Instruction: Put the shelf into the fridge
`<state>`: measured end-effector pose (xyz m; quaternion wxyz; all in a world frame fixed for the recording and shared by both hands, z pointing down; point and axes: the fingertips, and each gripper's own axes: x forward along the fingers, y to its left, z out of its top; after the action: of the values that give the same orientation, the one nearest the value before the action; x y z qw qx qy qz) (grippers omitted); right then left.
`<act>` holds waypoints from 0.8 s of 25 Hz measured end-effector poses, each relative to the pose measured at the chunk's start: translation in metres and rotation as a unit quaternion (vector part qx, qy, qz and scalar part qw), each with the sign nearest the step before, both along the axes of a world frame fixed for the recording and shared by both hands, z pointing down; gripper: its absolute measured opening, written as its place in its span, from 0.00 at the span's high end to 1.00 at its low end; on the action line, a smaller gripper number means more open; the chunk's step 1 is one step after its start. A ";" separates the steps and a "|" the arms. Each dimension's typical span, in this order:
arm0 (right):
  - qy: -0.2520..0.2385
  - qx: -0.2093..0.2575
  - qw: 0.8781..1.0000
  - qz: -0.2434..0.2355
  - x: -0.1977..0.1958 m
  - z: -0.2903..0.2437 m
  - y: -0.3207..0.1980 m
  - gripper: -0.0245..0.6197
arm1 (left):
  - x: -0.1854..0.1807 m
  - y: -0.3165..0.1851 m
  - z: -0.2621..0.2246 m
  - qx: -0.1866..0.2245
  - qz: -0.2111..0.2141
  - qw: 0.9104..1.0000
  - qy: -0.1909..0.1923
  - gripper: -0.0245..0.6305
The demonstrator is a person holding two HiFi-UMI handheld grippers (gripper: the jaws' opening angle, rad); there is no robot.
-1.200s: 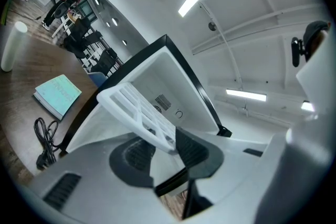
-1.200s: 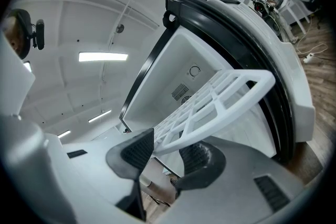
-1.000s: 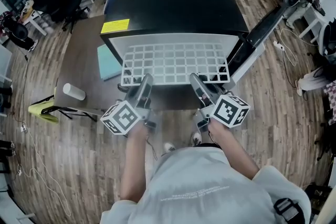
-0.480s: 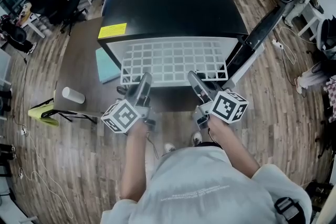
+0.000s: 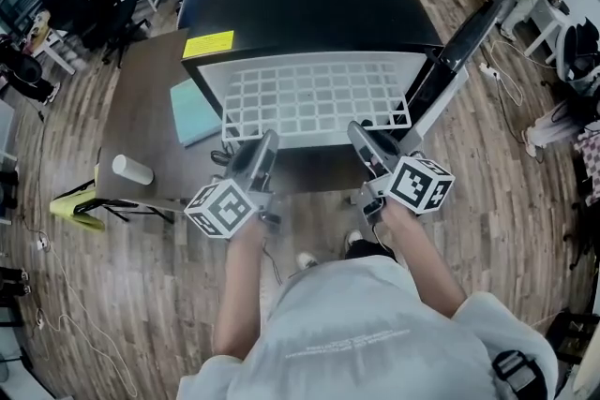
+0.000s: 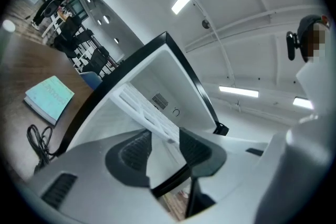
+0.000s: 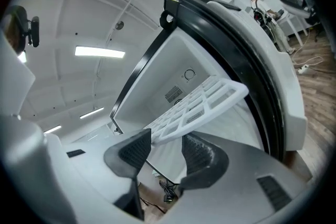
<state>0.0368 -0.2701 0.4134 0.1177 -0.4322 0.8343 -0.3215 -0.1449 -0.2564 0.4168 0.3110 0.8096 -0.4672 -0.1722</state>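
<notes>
Nearest to the person, both forearms reach forward, one tool in each hand. The left gripper point(image 5: 266, 141) and the right gripper point(image 5: 359, 132) are side by side at the near edge of the shelf point(image 5: 319, 96), one toward each front corner. I think this is so that the wide white grid stays level.

Both tongs are released and their jaws are opening. In the left gripper view the pads point(image 6: 137, 148) stand apart, with the shelf rim in line with the gap, and I see no pad pressing it. The right gripper view shows the same, the rim just beyond its tips.

Farther on, the shelf lies flat, mostly inside the open fridge point(image 5: 309, 0), and its near part sticks out of the opening. It seems to rest on the side ledges, so it may need no more holding. The task looks almost done. Maybe one last push is needed.

On the right the door point(image 5: 466, 40) is swung wide to keep the way free. On the left a brown table point(image 5: 141, 108) carries a teal book point(image 5: 190, 112) and a white cup point(image 5: 131, 168).
</notes>
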 end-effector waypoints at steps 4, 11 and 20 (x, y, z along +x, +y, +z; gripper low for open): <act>0.014 -0.008 1.000 0.023 0.007 0.002 0.005 0.69 | -0.004 0.002 0.000 -0.006 -0.003 1.000 0.013 0.75; 0.017 -0.006 0.999 0.027 0.007 -0.006 -0.003 0.69 | -0.006 -0.007 -0.007 0.006 -0.005 1.000 -0.002 0.75; 0.008 0.010 0.999 0.032 0.004 -0.012 -0.023 0.69 | -0.009 -0.027 -0.012 0.012 -0.010 1.000 0.003 0.75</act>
<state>0.0411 -0.2926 0.4016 0.1258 -0.4596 0.8241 -0.3061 -0.1539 -0.2835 0.4045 0.3007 0.8083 -0.4718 -0.1834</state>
